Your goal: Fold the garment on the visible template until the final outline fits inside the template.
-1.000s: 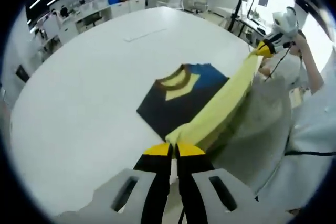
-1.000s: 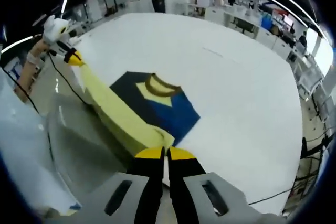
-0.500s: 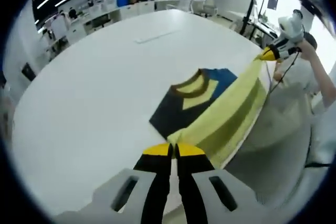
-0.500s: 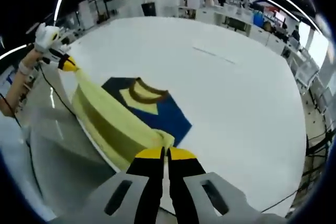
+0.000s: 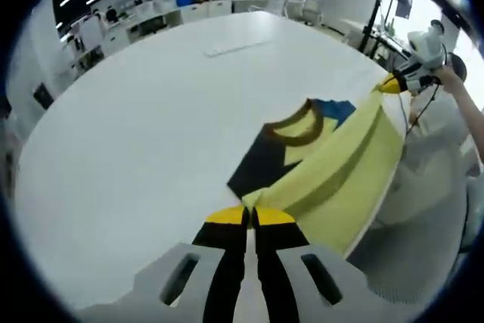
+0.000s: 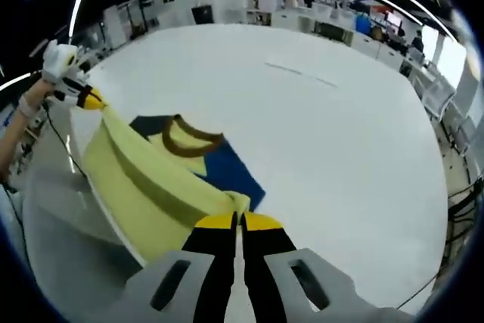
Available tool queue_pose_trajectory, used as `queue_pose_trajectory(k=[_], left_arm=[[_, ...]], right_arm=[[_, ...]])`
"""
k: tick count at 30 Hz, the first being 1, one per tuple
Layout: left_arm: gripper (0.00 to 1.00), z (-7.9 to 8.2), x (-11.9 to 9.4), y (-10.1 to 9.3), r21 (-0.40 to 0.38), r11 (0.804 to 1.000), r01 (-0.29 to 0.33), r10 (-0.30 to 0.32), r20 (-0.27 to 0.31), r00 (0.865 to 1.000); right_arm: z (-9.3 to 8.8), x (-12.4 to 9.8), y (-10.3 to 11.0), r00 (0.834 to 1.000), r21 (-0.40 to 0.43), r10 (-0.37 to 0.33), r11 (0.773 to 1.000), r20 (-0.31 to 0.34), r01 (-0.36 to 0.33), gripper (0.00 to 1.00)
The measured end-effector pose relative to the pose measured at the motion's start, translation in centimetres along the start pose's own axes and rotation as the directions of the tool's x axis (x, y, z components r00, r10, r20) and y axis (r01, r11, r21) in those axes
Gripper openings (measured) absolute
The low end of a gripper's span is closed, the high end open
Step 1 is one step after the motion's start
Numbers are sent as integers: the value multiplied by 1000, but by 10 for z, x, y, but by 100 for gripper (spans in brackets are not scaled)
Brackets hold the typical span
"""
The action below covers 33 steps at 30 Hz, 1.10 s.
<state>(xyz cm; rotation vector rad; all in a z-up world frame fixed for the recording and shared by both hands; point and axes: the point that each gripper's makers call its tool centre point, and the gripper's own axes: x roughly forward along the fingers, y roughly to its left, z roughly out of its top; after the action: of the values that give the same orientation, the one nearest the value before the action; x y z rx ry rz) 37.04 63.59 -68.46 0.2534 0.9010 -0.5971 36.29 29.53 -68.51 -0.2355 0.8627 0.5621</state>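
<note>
Fingers of the left gripper point(image 5: 250, 215) are pressed together on one corner of the garment's point(image 5: 333, 168) pale yellow edge, and those of the right gripper point(image 6: 237, 221) are pinched closed on the opposite corner, so the yellow cloth hangs stretched between the two. In the left gripper view the right gripper shows at the far end of that span, held in a hand point(image 5: 452, 78); in the right gripper view the left gripper shows likewise at the other end. The garment is dark navy and blue with a yellow chest panel and a brown collar point(image 6: 189, 138), and its collar end lies flat on the big white worktop point(image 6: 333, 141) near the rim, with the yellow part lifted over the rim. A thin pale strip point(image 5: 236, 47) lies well apart on the worktop. Beyond it is an open office with desks, monitors, people and ceiling light strips.
</note>
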Motion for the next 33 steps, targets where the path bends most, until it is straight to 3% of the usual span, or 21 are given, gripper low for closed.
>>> queue_pose_trajectory(k=[9, 33], left_arm=[[0, 3, 20, 11, -20, 1000, -9, 9, 13, 1000], [0, -11, 63, 26, -101, 995, -17, 16, -11, 1000]], right_arm=[[4, 21, -11, 1000, 9, -17, 1000, 16, 17, 3], [-8, 62, -29, 999, 78, -32, 996, 7, 31, 3]])
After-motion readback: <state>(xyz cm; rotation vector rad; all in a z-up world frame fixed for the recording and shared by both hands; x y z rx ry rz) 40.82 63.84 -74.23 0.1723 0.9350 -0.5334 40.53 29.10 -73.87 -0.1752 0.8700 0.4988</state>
